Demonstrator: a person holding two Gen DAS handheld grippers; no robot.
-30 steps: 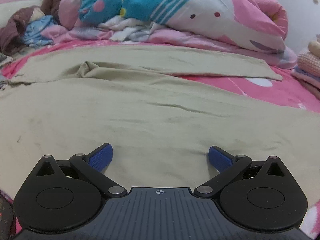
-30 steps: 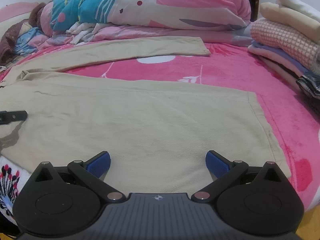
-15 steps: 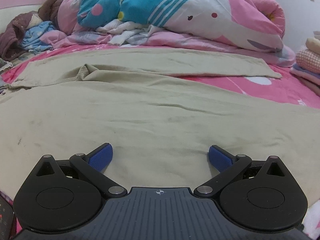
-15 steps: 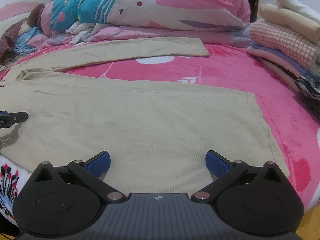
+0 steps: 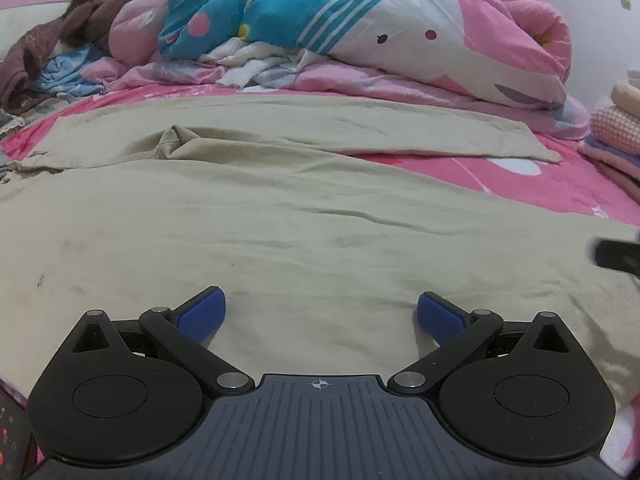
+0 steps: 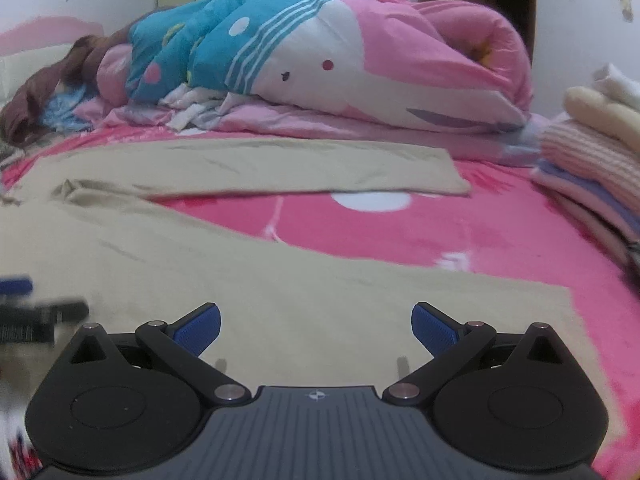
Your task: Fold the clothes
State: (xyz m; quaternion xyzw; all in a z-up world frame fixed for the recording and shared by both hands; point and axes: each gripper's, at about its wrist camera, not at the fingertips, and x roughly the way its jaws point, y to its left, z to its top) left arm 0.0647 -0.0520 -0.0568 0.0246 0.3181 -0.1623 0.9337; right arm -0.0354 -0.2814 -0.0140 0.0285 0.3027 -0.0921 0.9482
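Beige trousers point(image 5: 304, 232) lie spread flat on the pink bed sheet point(image 5: 532, 188), one leg close to me and the other point(image 6: 256, 164) stretched along the back. My left gripper point(image 5: 319, 314) hovers low over the near leg, open, nothing between its blue pads. My right gripper point(image 6: 316, 326) is open too, low over the same leg near its hem point(image 6: 572, 304). The right gripper's tip point(image 5: 616, 254) shows at the right edge of the left wrist view. A blurred part of the left gripper point(image 6: 36, 316) shows at the left edge of the right wrist view.
A rolled pink, white and blue quilt point(image 5: 360, 36) lies along the back of the bed. A stack of folded clothes point(image 6: 592, 160) sits at the right. Brown and blue garments point(image 5: 52, 68) are heaped at the back left.
Both grippers have dropped lower and moved closer to the near trouser leg, the right one more sharply. Both stay open. The trousers have not moved.
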